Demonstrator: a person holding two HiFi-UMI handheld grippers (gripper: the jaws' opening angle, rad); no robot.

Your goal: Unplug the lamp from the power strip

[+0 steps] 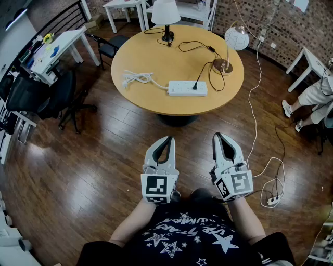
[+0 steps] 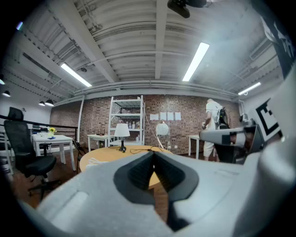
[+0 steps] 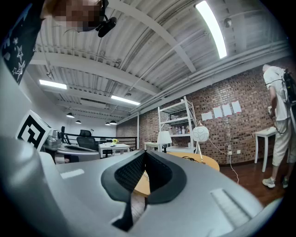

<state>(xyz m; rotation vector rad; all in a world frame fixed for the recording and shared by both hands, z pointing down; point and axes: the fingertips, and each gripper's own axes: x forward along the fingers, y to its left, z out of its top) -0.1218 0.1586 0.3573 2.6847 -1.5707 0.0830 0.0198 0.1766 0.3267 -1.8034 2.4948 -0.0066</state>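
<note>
One round table (image 1: 156, 98) stands ahead, bearing two lamps: a white-shaded lamp (image 1: 166, 13) at its far edge and a globe lamp (image 1: 237, 38) at its right edge. The left gripper (image 1: 169, 138) and right gripper (image 1: 217, 135) hang clenched on nothing, well short of the table. The power strip (image 1: 187, 88) lies near the front edge, a black plug (image 1: 195, 87) seated in it.
</note>
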